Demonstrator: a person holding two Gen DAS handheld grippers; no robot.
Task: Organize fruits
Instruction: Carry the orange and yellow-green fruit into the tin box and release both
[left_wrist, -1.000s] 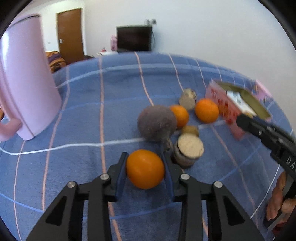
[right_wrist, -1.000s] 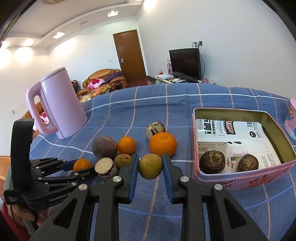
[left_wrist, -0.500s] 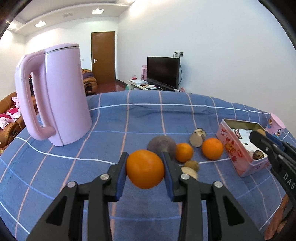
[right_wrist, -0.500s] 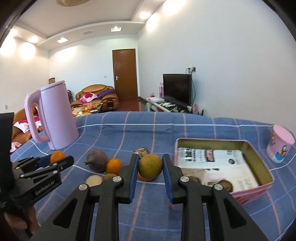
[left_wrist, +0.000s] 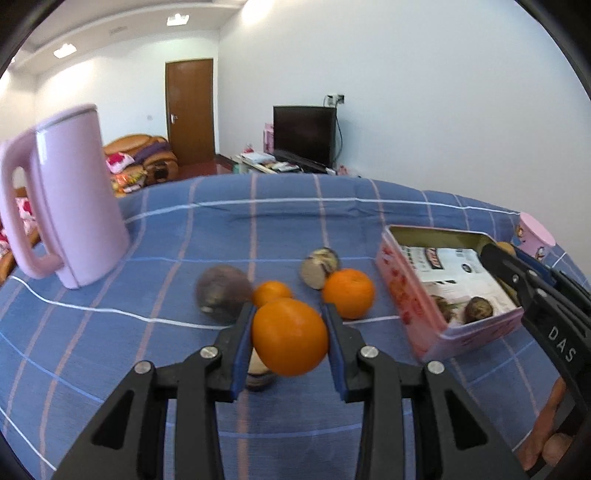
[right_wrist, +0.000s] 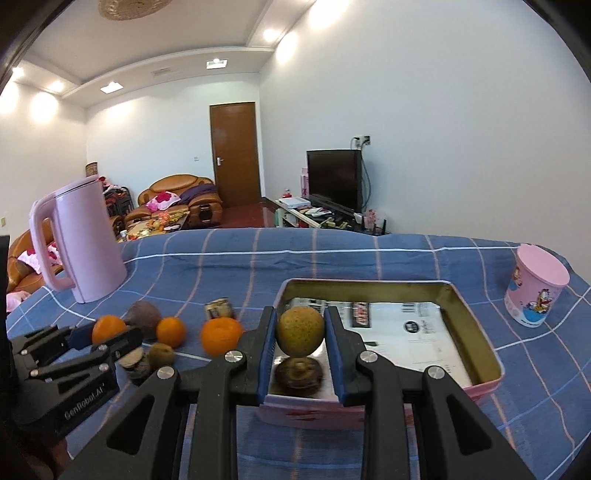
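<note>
Pink rectangular metal tin (right_wrist: 480, 354) is lined with printed paper; two dark fruits (possibly passion fruit) are inside. Left gripper (left_wrist: 290, 338) is clamped on a round orange (left_wrist: 290, 338); right gripper (right_wrist: 300, 338) is clamped on a greenish-brown round fruit (right_wrist: 300, 330) over the tin's near wall. Risk: early release would bounce it off the rim. Compared with a second ago, both fruits have been carried toward the tin.

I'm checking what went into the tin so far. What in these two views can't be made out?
- Left wrist view: the right gripper covers the pink tin's far corner.
- Right wrist view: the held green fruit and fingers hide the tin's near edge, half covering a brown fruit.
- Left wrist view: the purple fruit is motion-blurred.
</note>
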